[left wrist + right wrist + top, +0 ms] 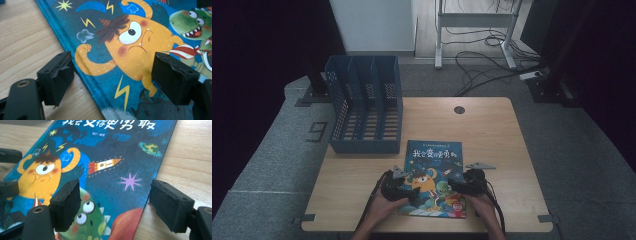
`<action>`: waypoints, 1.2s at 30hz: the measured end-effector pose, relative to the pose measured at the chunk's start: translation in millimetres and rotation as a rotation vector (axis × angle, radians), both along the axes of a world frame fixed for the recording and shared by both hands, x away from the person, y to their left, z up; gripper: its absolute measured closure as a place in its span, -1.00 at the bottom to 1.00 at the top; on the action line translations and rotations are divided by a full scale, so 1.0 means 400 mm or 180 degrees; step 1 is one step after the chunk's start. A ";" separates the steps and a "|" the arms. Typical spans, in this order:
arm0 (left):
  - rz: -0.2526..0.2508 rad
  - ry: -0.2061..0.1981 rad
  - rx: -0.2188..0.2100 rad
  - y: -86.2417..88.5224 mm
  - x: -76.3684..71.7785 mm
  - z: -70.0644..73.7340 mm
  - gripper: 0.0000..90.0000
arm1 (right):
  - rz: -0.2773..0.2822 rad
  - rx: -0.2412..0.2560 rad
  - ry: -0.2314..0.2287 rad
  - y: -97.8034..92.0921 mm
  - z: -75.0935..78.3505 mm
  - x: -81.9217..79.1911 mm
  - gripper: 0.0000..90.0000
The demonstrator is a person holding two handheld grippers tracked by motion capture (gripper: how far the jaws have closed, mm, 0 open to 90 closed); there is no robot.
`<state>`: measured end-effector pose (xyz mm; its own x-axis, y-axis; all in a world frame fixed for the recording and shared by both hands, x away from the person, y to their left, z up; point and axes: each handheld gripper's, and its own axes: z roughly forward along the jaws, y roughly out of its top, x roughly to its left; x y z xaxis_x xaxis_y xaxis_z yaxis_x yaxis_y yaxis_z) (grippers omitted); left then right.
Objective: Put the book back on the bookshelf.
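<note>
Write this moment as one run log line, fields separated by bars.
left gripper: open, straddling book left edge | right gripper: open, straddling right edge | book: flat on table

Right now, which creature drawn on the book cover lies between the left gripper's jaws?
The orange one-eyed monster on the book, not the green dinosaur beside it.

A blue picture book (pixel 433 176) with cartoon monsters lies flat, closed, near the table's front edge.
</note>
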<state>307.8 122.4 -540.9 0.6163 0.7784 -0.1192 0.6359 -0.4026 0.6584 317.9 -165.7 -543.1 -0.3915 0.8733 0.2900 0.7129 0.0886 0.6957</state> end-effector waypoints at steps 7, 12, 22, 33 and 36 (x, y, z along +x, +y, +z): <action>-0.0006 0.0016 0.0039 -0.003 0.003 0.003 -0.63 | -0.0016 -0.0012 0.0007 0.005 -0.004 0.018 -0.54; -0.0020 0.0027 0.0036 -0.002 0.004 0.003 -0.63 | -0.0023 0.0100 0.0058 -0.001 0.002 0.020 -0.56; -0.0069 -0.0027 -0.0035 -0.006 0.002 -0.002 -0.60 | 0.0244 0.0596 -0.0008 0.026 0.046 0.004 -0.50; -0.0056 -0.0027 -0.0036 -0.006 0.001 -0.003 -0.61 | -0.0195 -0.0113 0.0001 -0.005 0.011 0.028 -0.55; -0.0051 -0.0026 -0.0035 -0.007 0.000 -0.003 -0.61 | -0.0170 -0.0129 0.0052 -0.005 0.002 0.032 -0.58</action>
<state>307.8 119.6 -542.0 0.6296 0.7672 -0.1226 0.6241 -0.4054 0.6680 330.8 -167.6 -542.1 -0.3397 0.9039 0.2601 0.7286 0.0780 0.6805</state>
